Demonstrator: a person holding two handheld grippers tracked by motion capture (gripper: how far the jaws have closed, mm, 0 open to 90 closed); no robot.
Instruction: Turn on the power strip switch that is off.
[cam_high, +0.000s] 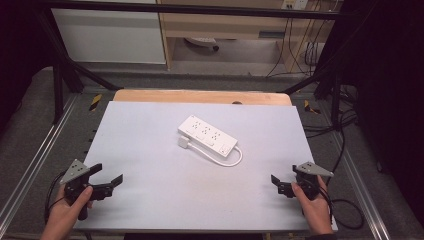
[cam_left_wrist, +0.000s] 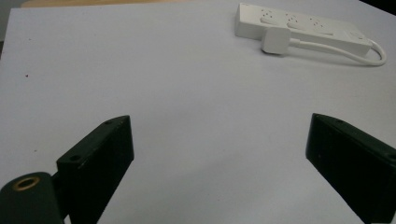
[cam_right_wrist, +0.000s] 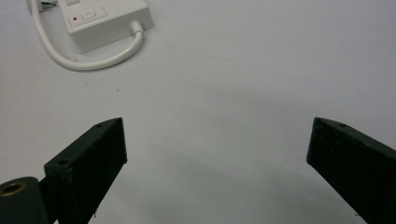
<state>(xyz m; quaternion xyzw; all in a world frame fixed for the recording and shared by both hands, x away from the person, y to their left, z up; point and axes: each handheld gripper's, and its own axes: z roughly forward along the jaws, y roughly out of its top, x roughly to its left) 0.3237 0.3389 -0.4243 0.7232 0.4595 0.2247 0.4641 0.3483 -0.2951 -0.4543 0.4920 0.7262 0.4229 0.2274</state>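
High view is showing the white power strip (cam_high: 207, 135) lying mid-frame, its long axis running from upper left to lower right. The left gripper (cam_high: 106, 176) at lower left and the right gripper (cam_high: 276, 184) at lower right are both waiting with jaws apart and empty, the right one somewhat nearer.

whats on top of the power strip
The power strip shows bare sockets with nothing plugged in; its own plug lies on the mat beside it. Its underside is hidden.

A white power strip (cam_high: 207, 135) is lying slantwise near the middle of the pale surface (cam_high: 150, 200), its plug (cam_high: 184, 142) resting just beside it and its cord (cam_high: 227, 159) looping round. The left gripper (cam_high: 107, 175) and right gripper (cam_high: 278, 182) are hovering over the near corners, jaws spread, well apart from the strip.
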